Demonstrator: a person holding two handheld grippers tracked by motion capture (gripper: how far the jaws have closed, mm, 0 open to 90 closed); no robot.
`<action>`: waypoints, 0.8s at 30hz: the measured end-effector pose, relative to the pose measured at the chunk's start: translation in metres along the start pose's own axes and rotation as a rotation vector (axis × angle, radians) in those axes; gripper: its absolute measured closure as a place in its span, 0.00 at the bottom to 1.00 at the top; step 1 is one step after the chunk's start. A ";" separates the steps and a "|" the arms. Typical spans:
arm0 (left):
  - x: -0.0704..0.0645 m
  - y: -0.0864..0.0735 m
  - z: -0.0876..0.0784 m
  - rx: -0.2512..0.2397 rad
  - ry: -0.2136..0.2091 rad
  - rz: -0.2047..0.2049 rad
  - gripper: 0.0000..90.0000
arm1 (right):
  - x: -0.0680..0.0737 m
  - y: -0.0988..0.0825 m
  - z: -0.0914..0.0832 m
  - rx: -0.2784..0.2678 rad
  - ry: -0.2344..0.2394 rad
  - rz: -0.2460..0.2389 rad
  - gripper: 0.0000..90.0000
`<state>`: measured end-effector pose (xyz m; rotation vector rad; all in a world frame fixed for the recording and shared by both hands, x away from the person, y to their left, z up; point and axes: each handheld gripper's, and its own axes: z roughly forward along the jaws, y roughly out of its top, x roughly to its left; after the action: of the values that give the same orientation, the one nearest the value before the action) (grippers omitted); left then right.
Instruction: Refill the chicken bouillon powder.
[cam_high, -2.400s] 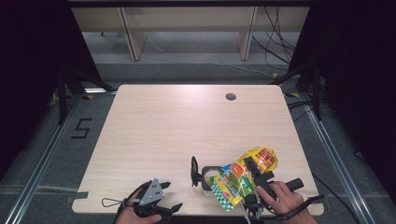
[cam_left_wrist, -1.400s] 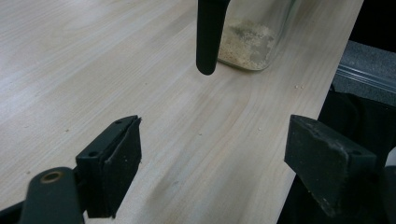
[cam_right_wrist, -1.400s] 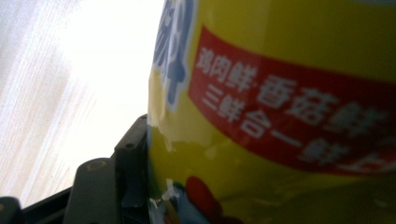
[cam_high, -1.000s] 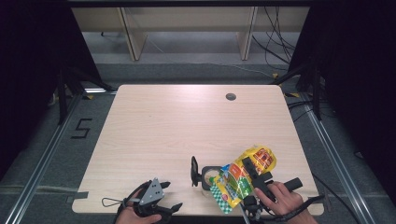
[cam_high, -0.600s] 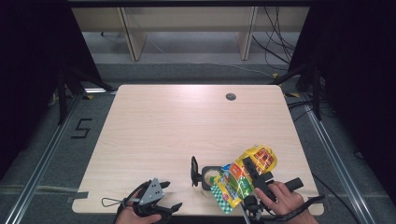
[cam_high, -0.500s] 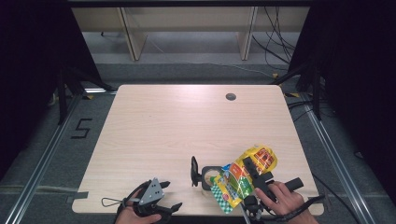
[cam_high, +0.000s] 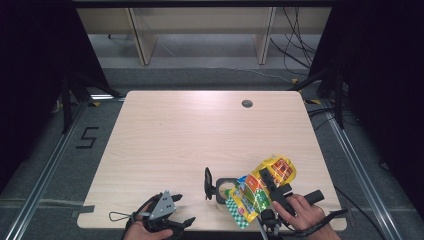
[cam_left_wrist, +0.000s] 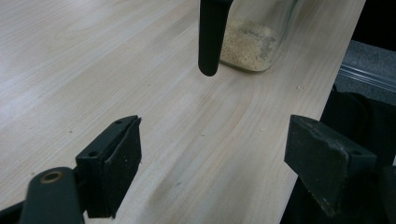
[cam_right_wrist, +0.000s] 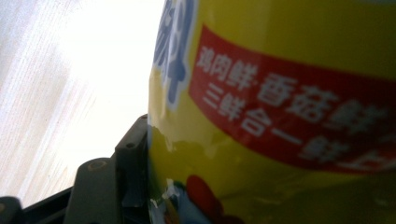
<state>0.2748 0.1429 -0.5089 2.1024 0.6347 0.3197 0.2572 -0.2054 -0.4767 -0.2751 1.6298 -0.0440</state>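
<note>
Pale wood covers the table (cam_high: 165, 135), bare apart from a small dark round hole (cam_high: 247, 103) near its far edge and the things gathered at its near right corner. A glass jar (cam_high: 226, 188) with a black handle (cam_high: 207, 183) stands there, a little back from the near edge; in the left gripper view it holds a low layer of pale crumbs, with a few crumbs scattered on the wood beside it. Nothing lies between the jar and the left gripper (cam_high: 184, 223), which rests at the near edge, left of the jar, its jaws spread wide and empty.

Nothing has shifted from the earlier pictures: both hands, the jar and the packet sit where they were.

The yellow packet (cam_high: 260, 190) is glossy, printed with a red band of white characters, blue lettering and green checks. It slants over the jar's mouth at the near right corner, clamped by the right gripper (cam_high: 272, 187), whose jaw presses against its side.
</note>
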 end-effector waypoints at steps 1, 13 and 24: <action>-0.001 -0.001 0.001 -0.007 0.004 -0.018 0.20 | -0.004 0.000 0.002 -0.027 -0.002 -0.050 0.40; -0.001 -0.001 0.001 -0.005 0.005 -0.018 0.20 | 0.002 0.000 -0.002 0.014 -0.009 0.034 0.41; 0.000 0.000 0.000 0.000 0.008 -0.010 0.20 | 0.001 -0.001 -0.003 0.012 -0.008 0.024 0.41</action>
<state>0.2744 0.1431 -0.5088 2.0979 0.6500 0.3223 0.2543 -0.2070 -0.4769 -0.2462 1.6239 -0.0340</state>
